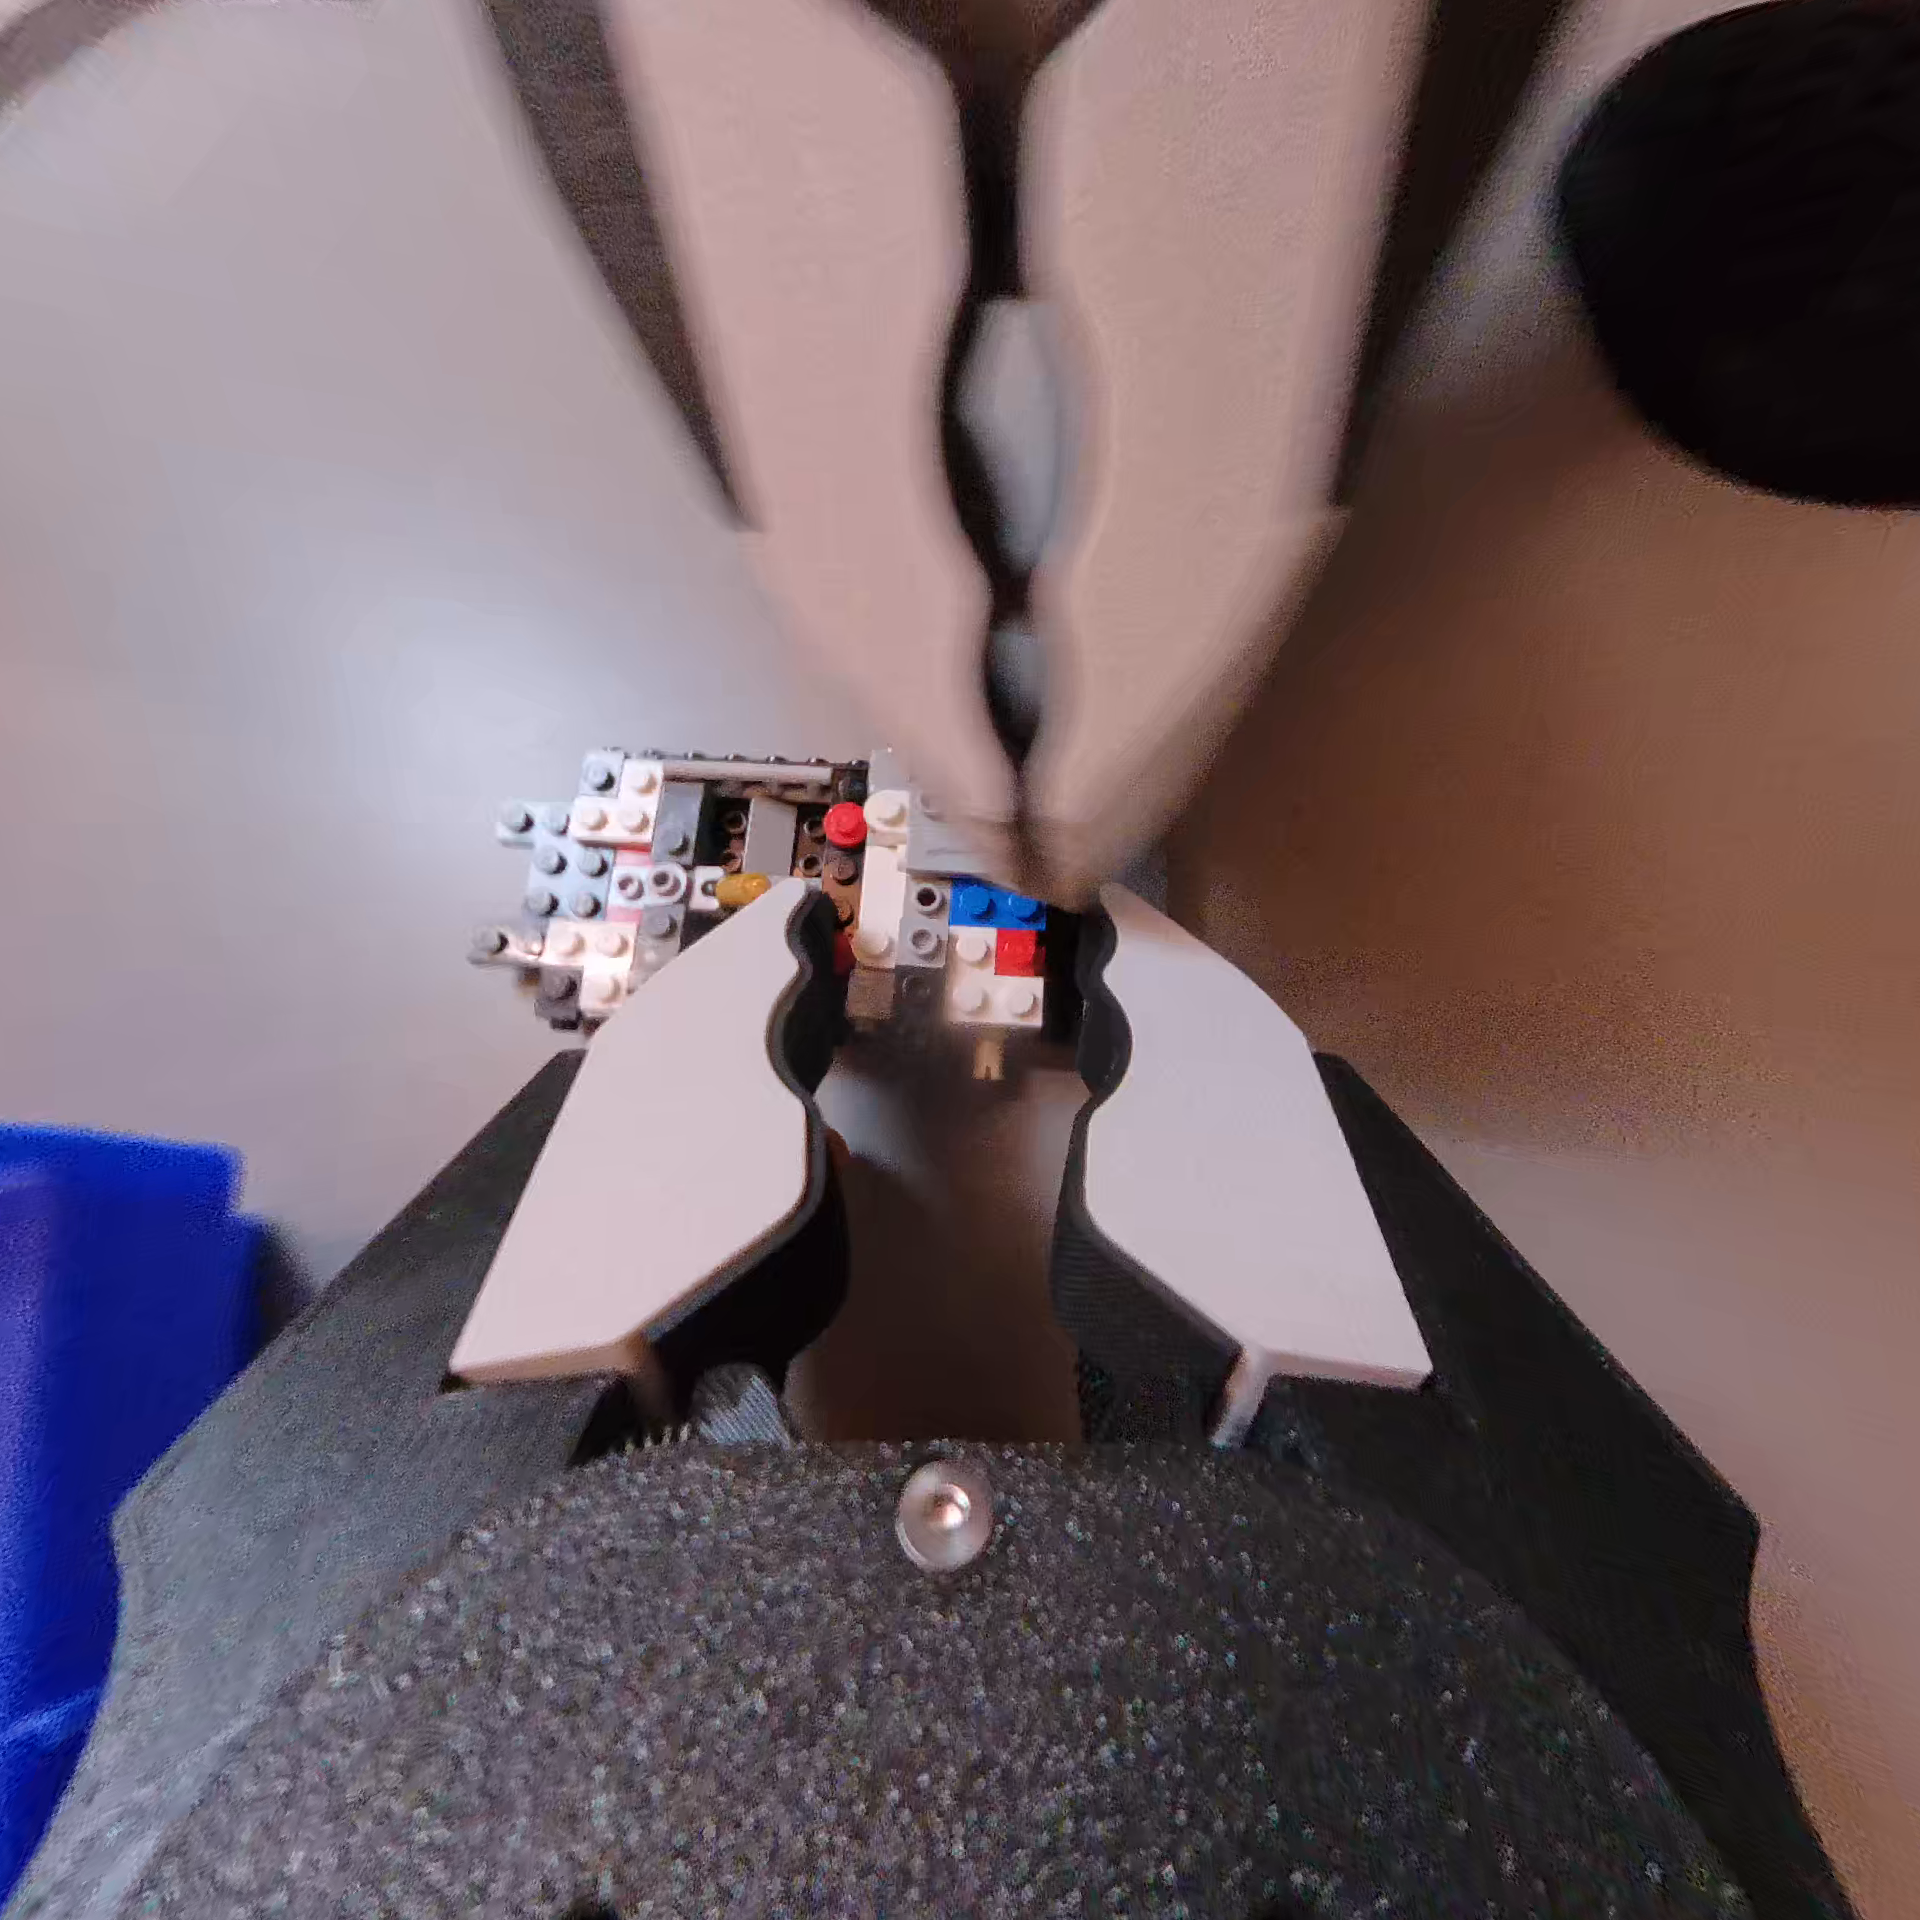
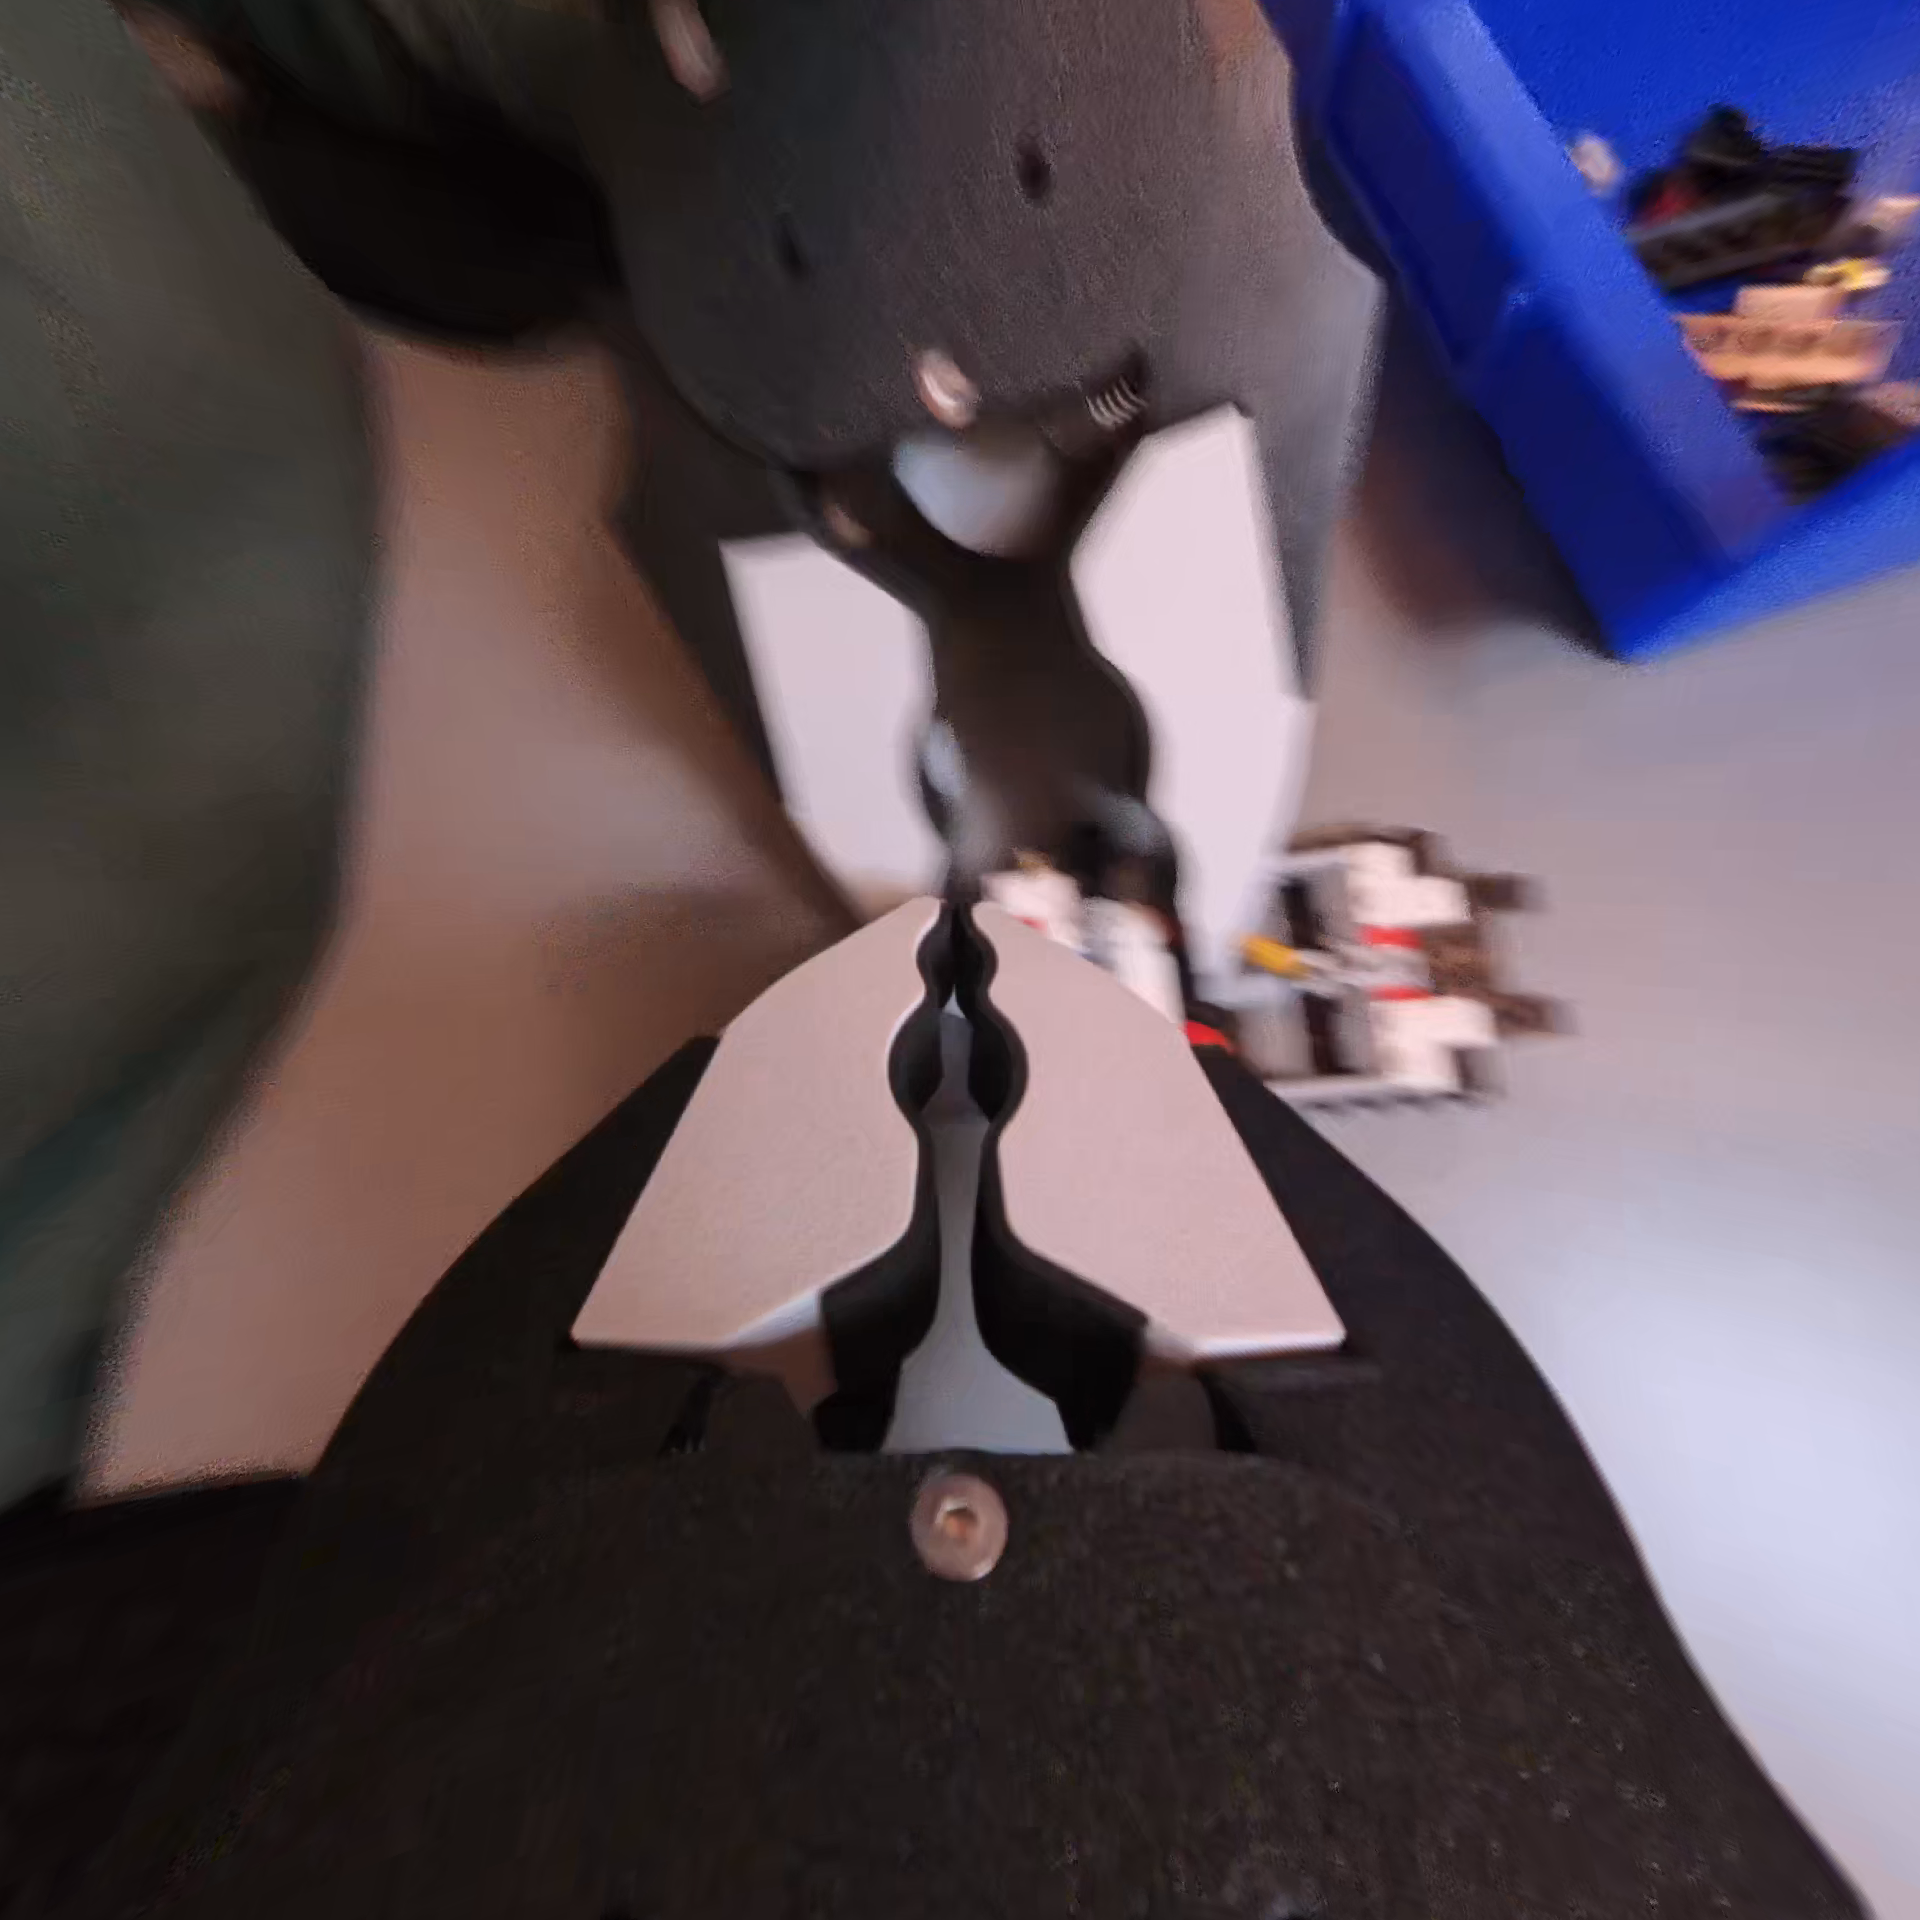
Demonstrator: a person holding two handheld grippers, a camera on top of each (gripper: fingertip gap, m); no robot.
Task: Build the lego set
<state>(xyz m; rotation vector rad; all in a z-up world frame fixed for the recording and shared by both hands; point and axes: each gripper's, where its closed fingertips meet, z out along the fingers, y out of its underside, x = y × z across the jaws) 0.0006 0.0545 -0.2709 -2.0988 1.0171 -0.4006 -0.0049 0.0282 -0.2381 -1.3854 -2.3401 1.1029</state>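
A small brick model (image 1: 613, 821) of grey, white, black, blue and red pieces lies on the table (image 1: 312, 520). My left gripper (image 1: 951, 935) is closed around the model's right part, one finger on each side of the white, blue and red bricks. My right gripper (image 1: 1023, 852) comes in from above, blurred, with its tips together on a grey plate (image 1: 956, 847) on top of the model. In the right wrist view my right gripper (image 2: 961, 920) is shut with its tips at the model (image 2: 1382, 956), which is blurred. The left gripper (image 2: 1081, 904) faces it from the other side.
A blue bin (image 2: 1558, 364) holding several loose bricks stands near the model; its corner also shows in the left wrist view (image 1: 104, 1351). A black round object (image 1: 1766, 260) is at the far right. A person's dark green clothing (image 2: 156, 727) fills the left.
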